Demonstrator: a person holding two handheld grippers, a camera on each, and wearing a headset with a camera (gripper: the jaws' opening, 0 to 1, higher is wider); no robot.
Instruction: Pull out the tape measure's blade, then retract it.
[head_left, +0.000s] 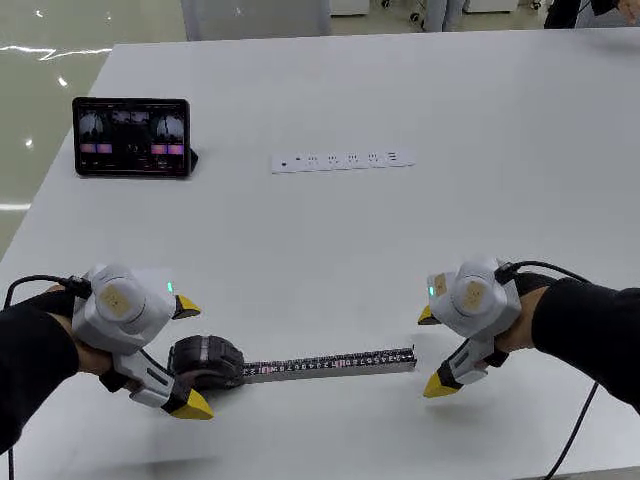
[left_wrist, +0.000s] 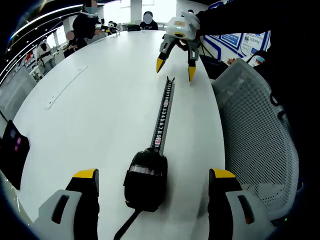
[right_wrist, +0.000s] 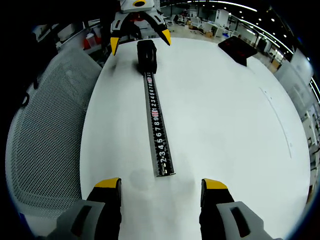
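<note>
A black tape measure case (head_left: 206, 361) lies on the white table near the front edge, with its blade (head_left: 330, 365) drawn out to the right and lying flat. My left gripper (head_left: 190, 355) stands open around the case (left_wrist: 146, 179), its yellow-tipped jaws on either side and apart from it. The blade (left_wrist: 164, 112) runs away from the case toward my right gripper (left_wrist: 174, 64). My right gripper (head_left: 434, 350) is open just past the blade's free end (right_wrist: 164, 171), with nothing between its jaws. The case (right_wrist: 147, 54) sits far off in the right gripper view.
A tablet (head_left: 132, 137) stands at the back left of the table (head_left: 480, 180) and a white power strip (head_left: 342, 160) lies in the middle. A grey mesh chair (left_wrist: 260, 125) sits close against the table's near edge. Several people are at the far end of the room.
</note>
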